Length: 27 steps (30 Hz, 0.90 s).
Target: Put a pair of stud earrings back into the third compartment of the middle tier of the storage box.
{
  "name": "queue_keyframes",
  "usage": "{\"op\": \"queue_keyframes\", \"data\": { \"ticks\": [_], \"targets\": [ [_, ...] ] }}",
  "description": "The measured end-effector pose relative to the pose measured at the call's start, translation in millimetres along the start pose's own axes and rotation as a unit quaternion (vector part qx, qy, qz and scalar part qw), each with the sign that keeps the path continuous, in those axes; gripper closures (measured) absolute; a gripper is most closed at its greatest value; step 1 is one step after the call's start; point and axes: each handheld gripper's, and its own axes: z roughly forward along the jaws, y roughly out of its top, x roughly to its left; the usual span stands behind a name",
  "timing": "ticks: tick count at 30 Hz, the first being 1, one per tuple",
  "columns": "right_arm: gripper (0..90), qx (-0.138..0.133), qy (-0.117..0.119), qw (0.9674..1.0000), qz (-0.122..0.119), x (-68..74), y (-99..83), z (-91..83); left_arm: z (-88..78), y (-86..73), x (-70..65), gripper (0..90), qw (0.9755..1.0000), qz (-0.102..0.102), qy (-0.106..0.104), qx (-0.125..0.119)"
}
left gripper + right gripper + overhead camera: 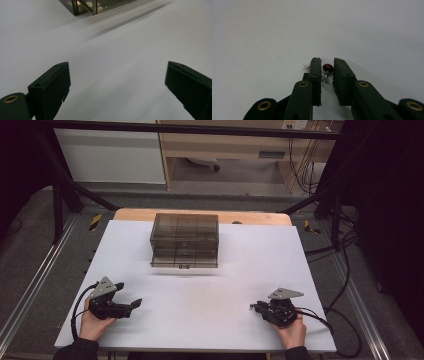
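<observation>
Between the nearly closed jaws of the right gripper (327,65) lies a red stud earring (327,68), not visibly pinched; a second earring (306,66) sits outside. The stud may squirt free. Left gripper (117,80) gapes, empty.

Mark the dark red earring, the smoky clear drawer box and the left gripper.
dark red earring (327,67): right gripper view, on its round red bead.
smoky clear drawer box (184,226): high view, on its top panel.
left gripper (117,87): left gripper view, midway between its open fingers.

Black fingers (315,75), brass-ringed screws, dark sleeves (80,349)
</observation>
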Motion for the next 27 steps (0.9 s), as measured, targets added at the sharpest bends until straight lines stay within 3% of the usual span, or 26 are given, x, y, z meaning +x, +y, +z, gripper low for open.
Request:
{"op": "queue_keyframes", "data": {
  "ticks": [16,27],
  "targets": [
    [82.4,0.002,0.007,1.0,0.006,-0.4,0.9,-2.3,-0.4,0.0,0.2,6.0,1.0,0.001,0.001,-0.001],
    [83.0,-0.017,0.013,0.9997,0.011,-4.2,5.6,-11.0,0.0,-0.1,-0.2,6.0,1.0,0.001,0.0,0.0]
  ]
}}
